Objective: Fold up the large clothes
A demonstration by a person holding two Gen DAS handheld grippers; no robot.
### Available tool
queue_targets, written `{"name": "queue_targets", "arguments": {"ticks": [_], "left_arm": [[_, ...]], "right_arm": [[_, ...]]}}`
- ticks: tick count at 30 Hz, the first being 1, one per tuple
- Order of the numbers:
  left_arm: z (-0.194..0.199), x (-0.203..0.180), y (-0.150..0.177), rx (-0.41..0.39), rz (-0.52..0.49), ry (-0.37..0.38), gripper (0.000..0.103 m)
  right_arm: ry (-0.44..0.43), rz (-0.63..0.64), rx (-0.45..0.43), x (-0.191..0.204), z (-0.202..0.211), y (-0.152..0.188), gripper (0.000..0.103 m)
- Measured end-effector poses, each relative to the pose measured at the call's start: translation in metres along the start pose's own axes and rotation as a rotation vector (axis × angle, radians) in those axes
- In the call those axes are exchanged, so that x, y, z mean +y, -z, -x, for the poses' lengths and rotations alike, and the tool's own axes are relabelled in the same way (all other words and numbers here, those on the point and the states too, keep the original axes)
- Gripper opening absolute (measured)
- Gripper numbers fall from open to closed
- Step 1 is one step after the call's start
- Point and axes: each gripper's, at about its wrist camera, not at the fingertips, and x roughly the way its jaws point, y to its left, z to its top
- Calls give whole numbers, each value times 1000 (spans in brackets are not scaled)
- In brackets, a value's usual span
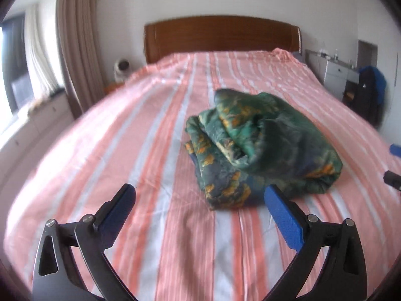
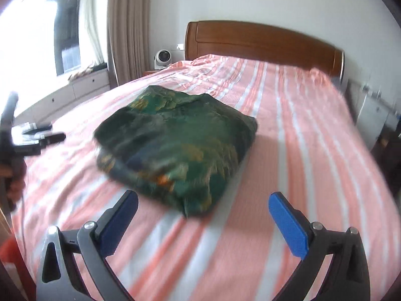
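Green flowery folded cloth bundle [image 1: 260, 150] [image 2: 175, 145]: mid-bed on pink striped sheet [image 1: 125, 138] [image 2: 288, 125], long side lies across the bed | bare sheet all around | left gripper [image 1: 200, 198], right gripper [image 2: 203, 200]: fingers wide apart, holding nothing

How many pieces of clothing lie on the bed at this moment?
1: a green patterned garment, bundled in a loose fold on the striped bedsheet, ahead of both open tongs. Other layers could be hidden inside the bundle.

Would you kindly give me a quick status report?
Left gripper and right gripper open, empty. Green floral garment bundled on striped pink bedsheet. Nothing in the way.
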Motion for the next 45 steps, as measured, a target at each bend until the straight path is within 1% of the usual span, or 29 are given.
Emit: {"name": "queue_targets", "arguments": {"ticks": [1, 2, 3, 5, 6, 8, 10, 13, 15, 19, 21, 23, 26, 28, 30, 32, 35, 37, 38, 39, 41, 45], "left_arm": [[18, -13, 2, -22, -17, -16, 103], [31, -19, 4, -27, -25, -23, 103], [47, -19, 8, -28, -30, -31, 103], [61, -37, 5, -24, -41, -58, 103], [69, -40, 6, -27, -46, -75, 103], [92, -56, 9, -46, -53, -138, 103], [107, -66, 15, -72, -64, -159, 103], [130, -76, 18, -82, -46, -137, 103], [143, -83, 21, -82, -38, -128, 103], [153, -93, 33, -38, -27, -132, 103], [154, -96, 40, -11, -31, -89, 103], [156, -98, 45, 13, -28, -58, 103], [163, -100, 52, 37, -31, -27, 103], [169, -99, 57, 47, -19, -6, 103], [174, -98, 63, 55, -8, 7, 103], [179, -98, 68, 58, -6, 4, 103], [187, -99, 74, 54, -10, -4, 103], [189, -101, 77, 71, -14, 3, 103], [188, -101, 78, 81, -14, 4, 103], [188, -102, 79, 89, -12, 2, 103], [187, -101, 79, 94, -3, -12, 103], [186, -97, 77, 96, 17, -11, 103]], "right_arm": [[13, 5, -11, 5, 9, 6, 103], [37, 7, -29, 9, 27, 15, 103], [49, 4, -38, -1, 35, 21, 103], [55, -12, -49, -7, 58, 35, 103], [61, -25, -48, -5, 68, 38, 103], [77, -47, -57, -13, 81, 43, 103], [79, -56, -77, -17, 97, 50, 103], [83, -71, -99, -12, 124, 61, 103], [76, -106, -91, -11, 136, 68, 103], [43, -186, -67, -12, 150, 76, 103], [39, -211, -60, -11, 159, 82, 103], [60, -216, -58, -8, 165, 86, 103], [87, -223, -60, -4, 175, 92, 103], [87, -232, -63, -2, 181, 96, 103], [72, -252, -66, 1, 187, 102, 103], [52, -269, -81, 2, 193, 108, 103], [-15, -280, -97, 5, 202, 113, 103], [-23, -278, -93, 9, 206, 113, 103], [-11, -271, -80, 12, 207, 111, 103], [27, -252, -41, 17, 205, 108, 103], [74, -221, -2, 25, 202, 104, 103], [104, -201, 7, 34, 200, 100, 103]]}}
